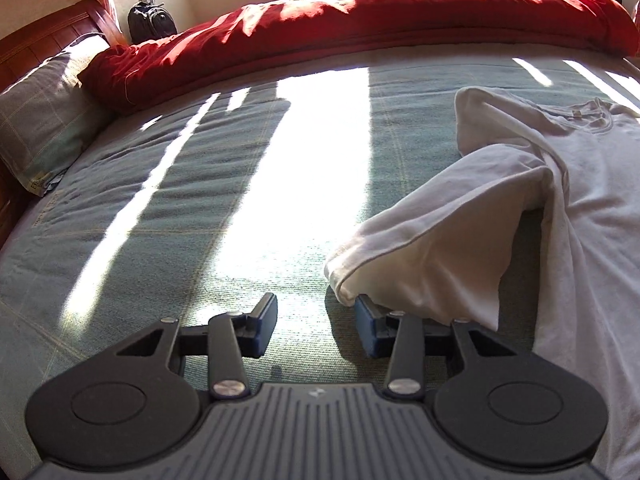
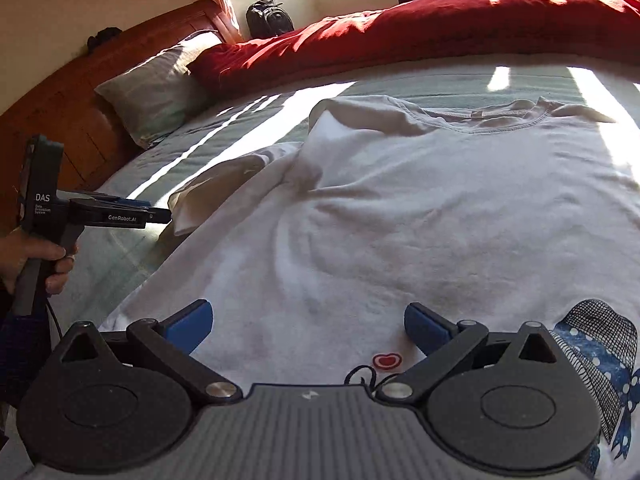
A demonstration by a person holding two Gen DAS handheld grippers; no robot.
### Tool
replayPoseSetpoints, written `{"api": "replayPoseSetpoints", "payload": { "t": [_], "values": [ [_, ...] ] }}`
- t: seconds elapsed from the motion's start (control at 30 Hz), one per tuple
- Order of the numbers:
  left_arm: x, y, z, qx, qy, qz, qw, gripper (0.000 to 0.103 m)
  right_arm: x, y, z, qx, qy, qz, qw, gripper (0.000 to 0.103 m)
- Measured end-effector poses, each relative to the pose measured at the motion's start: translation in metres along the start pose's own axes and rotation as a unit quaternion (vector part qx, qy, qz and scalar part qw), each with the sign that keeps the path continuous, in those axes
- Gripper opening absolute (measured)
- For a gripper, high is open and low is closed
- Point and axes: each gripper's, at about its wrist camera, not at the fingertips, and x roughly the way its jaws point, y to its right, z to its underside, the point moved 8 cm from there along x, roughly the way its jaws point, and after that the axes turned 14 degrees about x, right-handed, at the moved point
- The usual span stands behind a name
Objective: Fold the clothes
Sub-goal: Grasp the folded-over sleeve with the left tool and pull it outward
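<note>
A white T-shirt lies front up on the bed, collar at the far side, with a blue hat print near its lower right. Its left sleeve is bunched and lifted. My left gripper stands open at the sleeve's hem; the cloth drapes over its right finger, nothing between the pads. In the right wrist view the left gripper touches the sleeve end, held by a hand. My right gripper is open low over the shirt's body.
A red duvet is heaped along the far side of the bed. A grey pillow leans on the wooden headboard at left. The green-grey sheet has bright sun stripes. A dark backpack and hanging clothes stand beyond.
</note>
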Motion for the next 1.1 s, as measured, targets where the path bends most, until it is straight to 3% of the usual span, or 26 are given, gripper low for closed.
{"api": "replayPoseSetpoints", "payload": {
  "t": [0.17,0.3,0.43,0.53,0.6,0.63,0.73,0.93,1.1],
  "values": [
    [0.009,0.004,-0.011,0.028,0.029,0.009,0.9991,0.046,0.0,0.001,0.002,0.006,0.001,-0.009,1.0,0.103],
    [0.017,0.005,-0.019,0.065,0.055,0.038,0.9957,0.046,0.0,0.003,0.001,0.018,0.001,-0.017,1.0,0.103],
    [0.021,0.002,-0.024,0.055,0.077,0.081,0.9922,0.046,0.0,0.003,0.003,0.012,0.002,-0.014,1.0,0.103],
    [0.021,0.004,-0.025,0.043,0.081,0.105,0.9902,0.037,0.002,0.003,0.004,0.008,0.002,-0.011,1.0,0.103],
    [0.018,0.006,-0.025,0.035,0.083,0.11,0.9899,0.019,0.002,0.004,0.004,0.01,0.003,-0.012,1.0,0.103],
    [0.015,0.007,-0.026,0.036,0.082,0.104,0.9905,0.011,0.002,0.004,0.003,0.011,0.004,-0.013,1.0,0.103],
    [0.005,0.007,-0.031,0.054,0.075,0.066,0.9935,0.001,0.001,0.005,0.003,0.017,0.005,-0.015,1.0,0.103],
    [-0.023,-0.026,-0.055,0.04,0.08,-0.013,0.9959,0.001,-0.002,0.007,0.001,0.034,0.005,-0.022,0.999,0.103],
    [-0.044,-0.053,-0.079,0.038,0.091,-0.074,0.9924,0.001,-0.003,0.009,-0.001,0.045,0.005,-0.025,0.999,0.103]
  ]
}}
